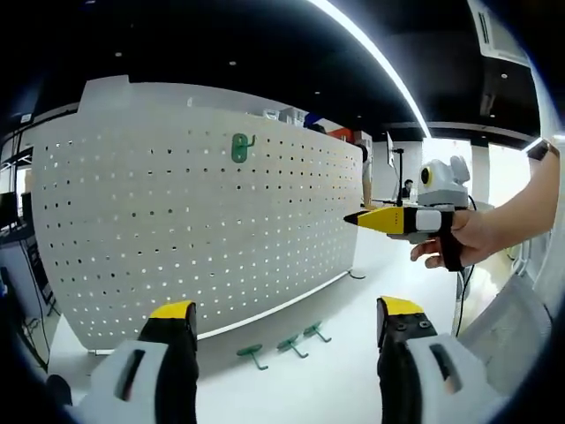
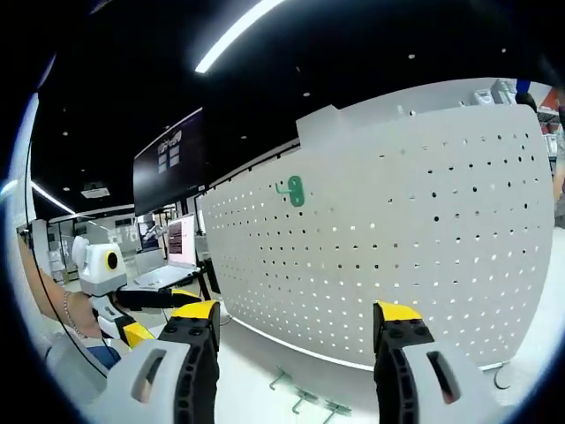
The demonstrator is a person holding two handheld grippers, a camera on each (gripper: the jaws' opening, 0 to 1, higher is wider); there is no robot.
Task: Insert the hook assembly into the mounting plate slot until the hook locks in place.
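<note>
White pegboard (image 1: 190, 212) upright on white table (image 1: 291, 389); one green hook (image 1: 241, 147) mounted high on its face; three green hooks (image 1: 284, 344) loose on table at its foot; left gripper (image 1: 281, 331) jaws wide apart, empty; right gripper (image 2: 296, 331) likewise spread, nothing held; both clear of board.

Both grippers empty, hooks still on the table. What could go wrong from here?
1. The three loose hooks lie close together; open fingers may nudge a neighbour.
2. The pegboard stands upright, so pushing may tip it.
3. The many identical holes make misalignment likely near the mounted hook.
</note>
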